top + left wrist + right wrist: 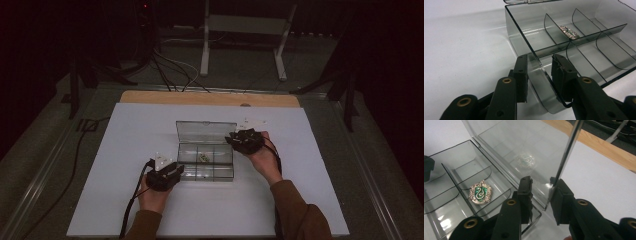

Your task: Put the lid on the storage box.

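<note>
The left hand-held gripper (539, 72) pinched the clear box's (215, 172) near corner wall & the right hand-held gripper (541, 195) pinched its lid (529, 152) edge, prob. shutting it next.

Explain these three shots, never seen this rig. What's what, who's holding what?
No robot here: a person holds a two-jaw gripper in each hand. The high view looks down from above onto the white table. The other two pictures come from cameras riding on the grippers, looking along their black jaws.

On the table sits a clear plastic organiser box with dividers, its lid standing open. One compartment holds a green and silver badge.

The left gripper straddles the box's near corner wall. The right gripper straddles the lid's edge. Whether either actually pinches the plastic, I cannot tell.
</note>
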Demonstrator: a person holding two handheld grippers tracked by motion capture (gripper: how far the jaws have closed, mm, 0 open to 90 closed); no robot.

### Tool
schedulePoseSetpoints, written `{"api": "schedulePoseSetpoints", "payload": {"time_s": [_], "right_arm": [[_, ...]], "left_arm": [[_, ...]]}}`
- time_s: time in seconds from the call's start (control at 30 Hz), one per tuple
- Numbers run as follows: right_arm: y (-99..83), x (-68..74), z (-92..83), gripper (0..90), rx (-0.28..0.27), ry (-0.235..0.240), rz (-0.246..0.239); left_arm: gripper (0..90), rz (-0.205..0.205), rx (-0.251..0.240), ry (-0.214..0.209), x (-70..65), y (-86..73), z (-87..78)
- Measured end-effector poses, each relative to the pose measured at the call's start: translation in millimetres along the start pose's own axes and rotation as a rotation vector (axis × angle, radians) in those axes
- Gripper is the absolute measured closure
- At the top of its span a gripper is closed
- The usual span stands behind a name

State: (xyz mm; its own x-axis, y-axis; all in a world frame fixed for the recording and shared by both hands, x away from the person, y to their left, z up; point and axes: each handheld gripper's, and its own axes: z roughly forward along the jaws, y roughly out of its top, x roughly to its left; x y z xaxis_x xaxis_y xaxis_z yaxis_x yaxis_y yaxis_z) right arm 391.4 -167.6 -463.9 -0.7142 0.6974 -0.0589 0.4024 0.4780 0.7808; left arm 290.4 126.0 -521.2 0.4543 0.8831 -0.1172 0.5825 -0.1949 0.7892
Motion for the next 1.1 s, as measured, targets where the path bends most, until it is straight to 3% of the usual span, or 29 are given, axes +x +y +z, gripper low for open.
{"api": "schedulePoseSetpoints", "payload": {"time_s": [1.1], "right_arm": [[-4.0,8.4,-5.4,70.6,0.001,-0.019,-0.053]], "left_arm": [[68.8,-0.005,0.000,-0.006,0.7,-0.4,-0.2]]}}
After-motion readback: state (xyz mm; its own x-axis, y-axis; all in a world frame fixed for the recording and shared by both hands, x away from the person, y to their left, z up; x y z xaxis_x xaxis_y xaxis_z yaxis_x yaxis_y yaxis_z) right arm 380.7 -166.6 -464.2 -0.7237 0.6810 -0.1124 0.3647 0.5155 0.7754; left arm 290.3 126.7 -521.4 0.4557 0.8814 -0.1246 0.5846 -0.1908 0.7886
